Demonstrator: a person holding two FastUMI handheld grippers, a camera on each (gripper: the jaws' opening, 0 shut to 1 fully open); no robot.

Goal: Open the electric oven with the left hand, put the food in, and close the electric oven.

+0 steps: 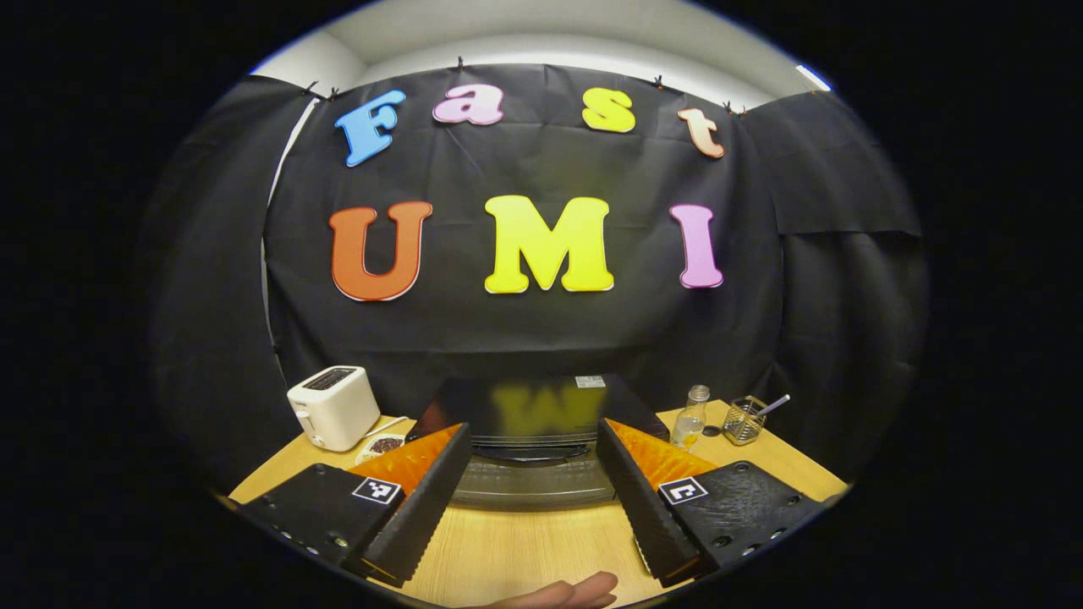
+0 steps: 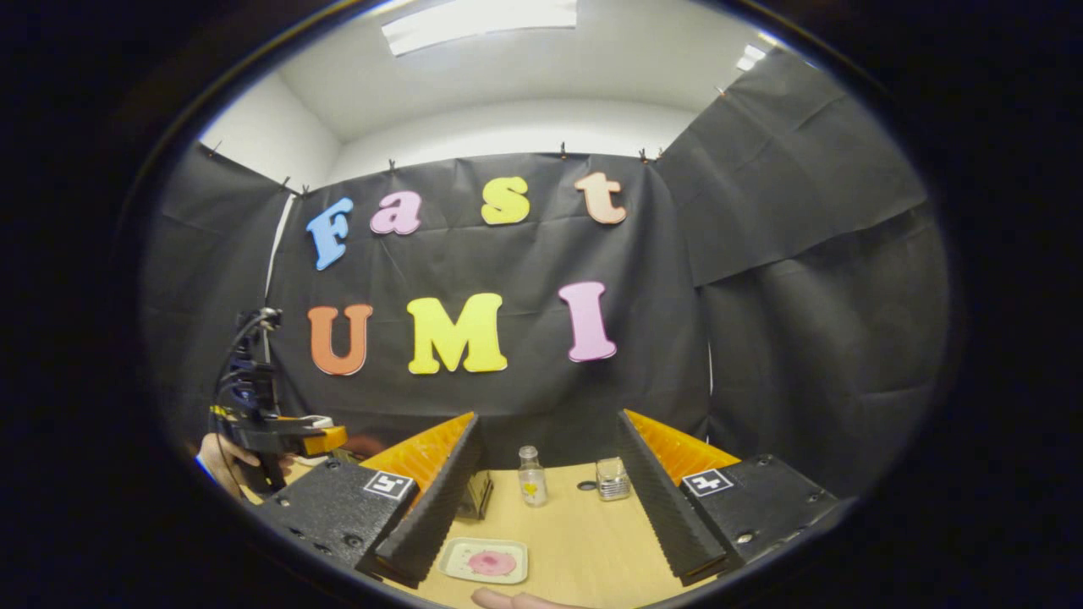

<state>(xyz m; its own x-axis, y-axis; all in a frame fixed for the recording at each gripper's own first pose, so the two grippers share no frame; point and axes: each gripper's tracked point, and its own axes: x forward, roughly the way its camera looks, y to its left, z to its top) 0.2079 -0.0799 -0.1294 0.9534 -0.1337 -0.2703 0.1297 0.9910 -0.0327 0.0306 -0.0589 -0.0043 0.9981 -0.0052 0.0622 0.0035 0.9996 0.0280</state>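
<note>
The black electric oven (image 1: 533, 406) stands at the middle back of the wooden table, its glass door (image 1: 533, 489) upright and shut under a dark handle. My left gripper (image 1: 533, 435) hovers open in front of it, fingers apart on either side of the door, touching nothing. The food, a pink round piece on a pale rectangular plate (image 2: 486, 561), lies on the table just below my right gripper (image 2: 548, 423), which is open and empty. In the right gripper view, a corner of the oven (image 2: 475, 495) peeks out behind my left finger, and the left gripper (image 2: 326, 441) is held by a hand at far left.
A white toaster (image 1: 334, 406) and a small dish of dark bits (image 1: 386, 444) sit left of the oven. A clear bottle (image 1: 692, 416) and a wire basket with a spoon (image 1: 744, 420) stand to its right. A fingertip (image 1: 567, 594) shows at the bottom edge.
</note>
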